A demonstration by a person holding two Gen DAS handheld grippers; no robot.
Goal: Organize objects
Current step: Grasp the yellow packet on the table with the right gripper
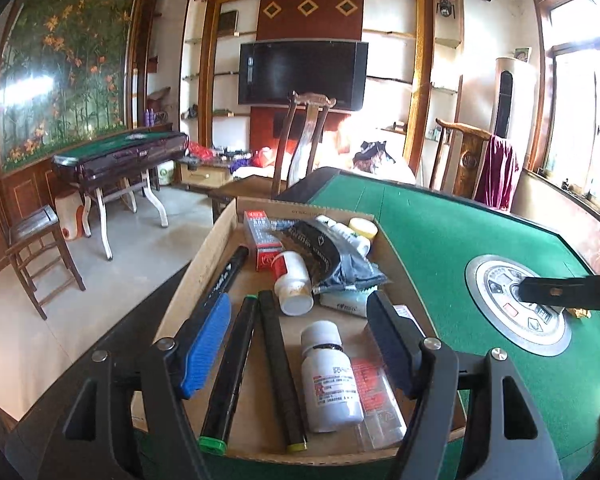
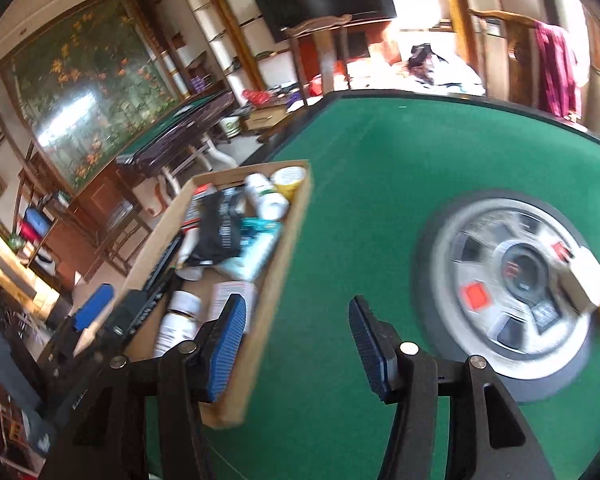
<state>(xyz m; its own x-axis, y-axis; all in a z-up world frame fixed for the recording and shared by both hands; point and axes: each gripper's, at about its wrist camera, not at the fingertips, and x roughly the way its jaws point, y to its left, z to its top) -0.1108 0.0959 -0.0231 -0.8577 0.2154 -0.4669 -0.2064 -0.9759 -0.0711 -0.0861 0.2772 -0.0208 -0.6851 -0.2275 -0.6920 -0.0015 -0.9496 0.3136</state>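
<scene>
A shallow cardboard box (image 1: 216,236) on the green table holds black markers (image 1: 228,376), white pill bottles (image 1: 329,380), a red carton (image 1: 260,240), a black pouch (image 1: 328,256) and a yellow-lidded jar (image 1: 363,227). My left gripper (image 1: 300,340) is open and empty, hovering over the box's near end with markers and a bottle between its fingers. My right gripper (image 2: 298,344) is open and empty over the green felt, just right of the box (image 2: 268,312). A small yellow and white object (image 2: 596,292) lies at the right of the table's round centre panel; the view is blurred.
The green felt table (image 1: 460,232) has a round silver centre panel (image 1: 516,304). A right gripper finger (image 1: 568,290) reaches over that panel. Wooden chairs (image 1: 308,140) stand behind the table, a second game table (image 1: 120,160) stands at the far left.
</scene>
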